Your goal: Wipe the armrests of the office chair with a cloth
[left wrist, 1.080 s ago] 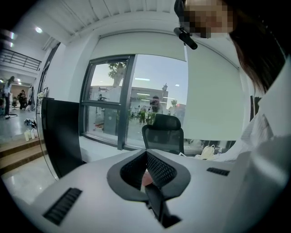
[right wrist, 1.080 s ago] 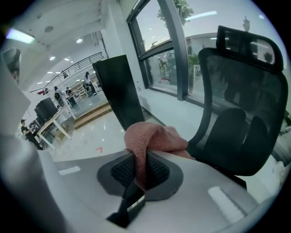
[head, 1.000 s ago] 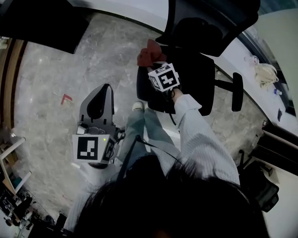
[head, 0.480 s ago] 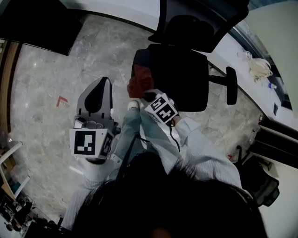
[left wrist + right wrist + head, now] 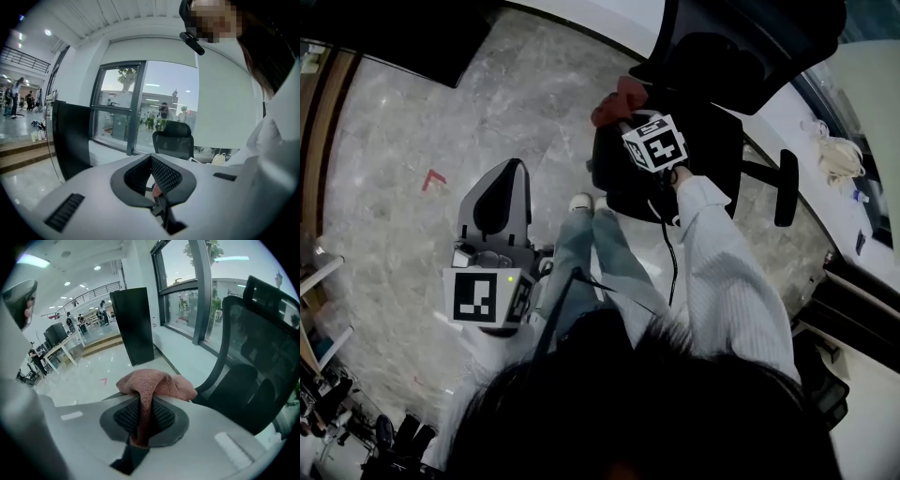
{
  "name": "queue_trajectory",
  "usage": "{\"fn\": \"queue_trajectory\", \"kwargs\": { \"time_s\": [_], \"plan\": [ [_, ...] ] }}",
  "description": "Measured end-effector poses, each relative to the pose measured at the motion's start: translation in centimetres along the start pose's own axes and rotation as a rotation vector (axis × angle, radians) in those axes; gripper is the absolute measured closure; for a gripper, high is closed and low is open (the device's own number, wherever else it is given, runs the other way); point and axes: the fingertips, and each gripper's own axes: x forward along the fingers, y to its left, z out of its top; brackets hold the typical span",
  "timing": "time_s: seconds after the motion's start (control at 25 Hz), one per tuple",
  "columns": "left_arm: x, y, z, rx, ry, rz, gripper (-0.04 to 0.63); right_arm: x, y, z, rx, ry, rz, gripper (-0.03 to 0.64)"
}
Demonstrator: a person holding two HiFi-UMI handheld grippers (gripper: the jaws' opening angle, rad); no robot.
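A black office chair [image 5: 698,155] stands ahead of me, its right armrest [image 5: 785,187] sticking out to the side. My right gripper [image 5: 630,120] is shut on a reddish-pink cloth [image 5: 617,99], which sits at the far end of the left armrest [image 5: 602,167]. In the right gripper view the cloth [image 5: 157,384] drapes over the jaws and hangs down between the pads, with the mesh backrest [image 5: 262,348] close on the right. My left gripper [image 5: 500,180] is held low on the left, away from the chair, jaws together and holding nothing. The left gripper view shows the chair's backrest [image 5: 173,139] in the distance.
The floor [image 5: 403,187] is grey marble with a small red mark [image 5: 434,178]. A dark panel [image 5: 403,42] stands at the upper left. A white ledge along the window carries a pale bag [image 5: 837,155]. The person's legs and a white shoe [image 5: 579,202] are beside the chair.
The right gripper pulled the cloth back along the left armrest toward the person, then pushed it forward again to the far end. The left gripper stayed about where it was.
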Motion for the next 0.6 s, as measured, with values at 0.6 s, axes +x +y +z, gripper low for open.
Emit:
{"fn": "queue_trajectory", "kwargs": {
  "time_s": [0.6],
  "plan": [
    [0.8, -1.4, 0.7, 0.001, -0.008, -0.031, 0.592, -4.2, 10.0, -4.5, -0.035, -0.009, 0.172, 0.592]
  ]
}}
